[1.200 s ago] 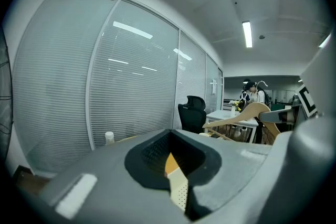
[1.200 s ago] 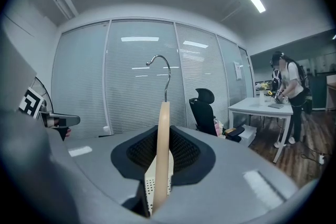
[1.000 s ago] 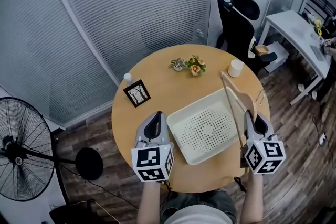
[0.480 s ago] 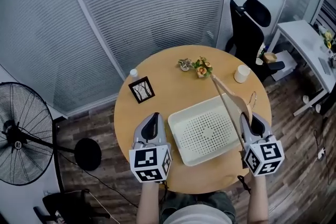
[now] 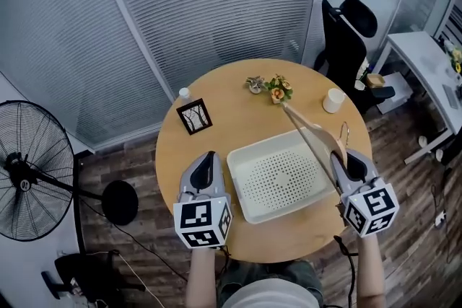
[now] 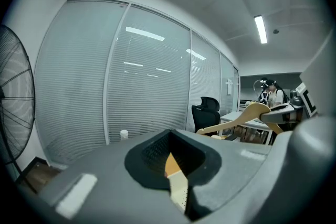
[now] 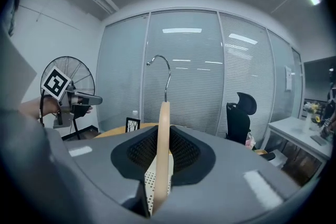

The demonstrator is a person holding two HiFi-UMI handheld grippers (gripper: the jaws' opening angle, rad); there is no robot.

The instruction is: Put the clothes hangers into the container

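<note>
A wooden clothes hanger point(image 5: 310, 141) with a metal hook point(image 5: 345, 130) is held above the right side of the white perforated container point(image 5: 238, 162). Its long arm slants toward the back of the round table point(image 5: 216, 94). My right gripper point(image 5: 345, 157) is shut on the hanger's near end. In the right gripper view the hanger point(image 7: 164, 123) stands on edge between the jaws of that gripper point(image 7: 163, 136), hook upward. My left gripper point(image 5: 208, 157) hovers by the container's left edge, shut and holding nothing. In the left gripper view that gripper point(image 6: 169, 153) shows only table and container through a thin slit, with the hanger point(image 6: 247, 114) at right.
At the table's back stand a small picture frame point(image 5: 194, 116), a white bottle point(image 5: 184, 92), two little flower pots point(image 5: 279, 90) and a white cup point(image 5: 333, 100). A black office chair point(image 5: 350, 32) and a white desk point(image 5: 426, 61) are behind right. A floor fan point(image 5: 29, 180) stands left.
The right gripper has rolled, and the hanger has swung from nearly straight ahead to slanting left over the container, now seen edge-on. The left gripper has hardly moved.
</note>
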